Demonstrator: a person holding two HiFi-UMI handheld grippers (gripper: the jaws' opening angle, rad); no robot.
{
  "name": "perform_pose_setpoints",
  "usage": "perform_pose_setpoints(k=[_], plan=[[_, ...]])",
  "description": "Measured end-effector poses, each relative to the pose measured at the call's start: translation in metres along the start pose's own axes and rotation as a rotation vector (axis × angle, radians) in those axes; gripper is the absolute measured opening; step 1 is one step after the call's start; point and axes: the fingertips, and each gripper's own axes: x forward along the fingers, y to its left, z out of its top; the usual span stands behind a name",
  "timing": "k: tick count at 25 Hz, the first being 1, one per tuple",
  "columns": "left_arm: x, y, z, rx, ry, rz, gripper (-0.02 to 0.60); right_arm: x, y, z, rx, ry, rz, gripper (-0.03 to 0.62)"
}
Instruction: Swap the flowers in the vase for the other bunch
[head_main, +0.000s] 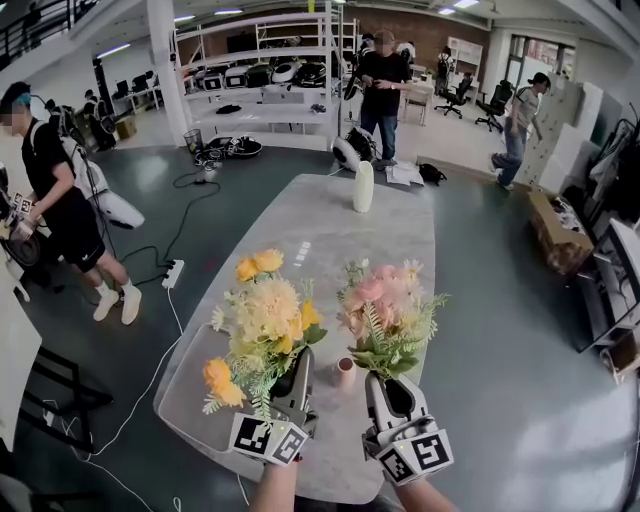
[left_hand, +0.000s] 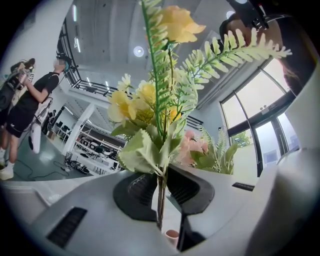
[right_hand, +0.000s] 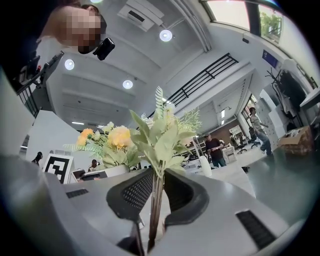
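Shows left gripper (head_main: 296, 378) clamped on stems of yellow bunch (head_main: 262, 318), right gripper (head_main: 390, 390) clamped on stems of pink bunch (head_main: 388, 310), both held upright above near end of desk (head_main: 300, 215). Places white vase (head_main: 363, 187), upright with no flowers in it, well ahead at far end, slightly nearer right gripper.

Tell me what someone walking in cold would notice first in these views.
Two bunches of flowers are held up side by side over the near end of the table. The yellow bunch is clamped by its stems in the left hand-held gripper, and the pink bunch in the right hand-held gripper. At the far end, a white vase stands upright with no flowers showing.
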Motion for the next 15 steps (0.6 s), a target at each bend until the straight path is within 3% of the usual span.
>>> perform_pose_setpoints(k=[15], plan=[[-0.010, 0.012, -0.027, -0.008, 0.030, 0.038, 0.068, 0.022, -0.006, 0.008, 0.042, -0.054, 0.086, 0.075]])
